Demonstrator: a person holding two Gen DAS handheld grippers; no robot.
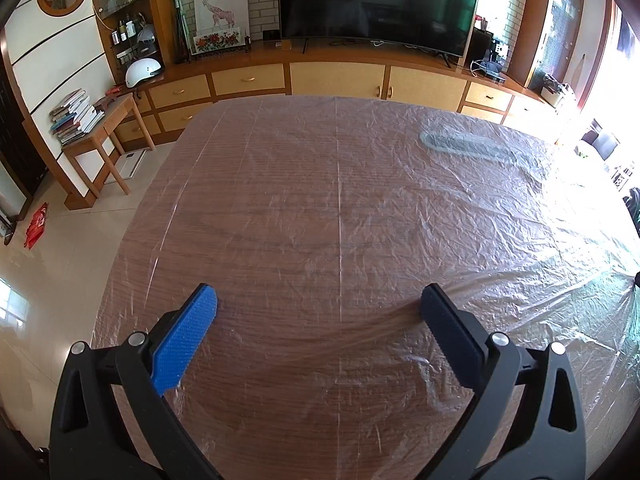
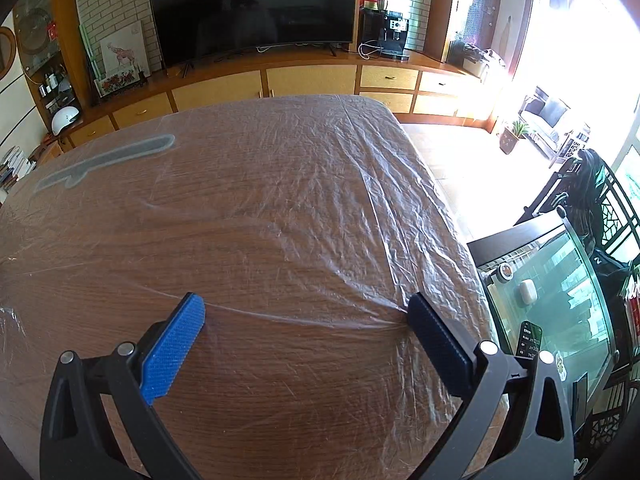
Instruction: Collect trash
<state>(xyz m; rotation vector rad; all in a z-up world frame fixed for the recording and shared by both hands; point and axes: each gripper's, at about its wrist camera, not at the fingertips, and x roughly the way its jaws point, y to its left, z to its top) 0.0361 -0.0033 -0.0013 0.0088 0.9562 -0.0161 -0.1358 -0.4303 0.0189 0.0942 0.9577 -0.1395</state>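
A thin clear plastic sheet (image 1: 400,184) covers the brown wooden table (image 1: 248,216); it also shows in the right wrist view (image 2: 320,184). My left gripper (image 1: 319,300) is open and empty, low over the near part of the table; the sheet is pulled into a ridge against its right finger. My right gripper (image 2: 306,308) is open and empty, low over the near right part of the table (image 2: 200,240); a stretched fold of the sheet runs between its fingers. No loose trash shows on the sheet.
A flat grey strip (image 1: 464,146) lies under the sheet toward the far side, also in the right wrist view (image 2: 108,158). A TV (image 1: 376,0) and cabinets stand behind. A side table with books (image 1: 76,118) is left; a glass tank (image 2: 560,300) is right.
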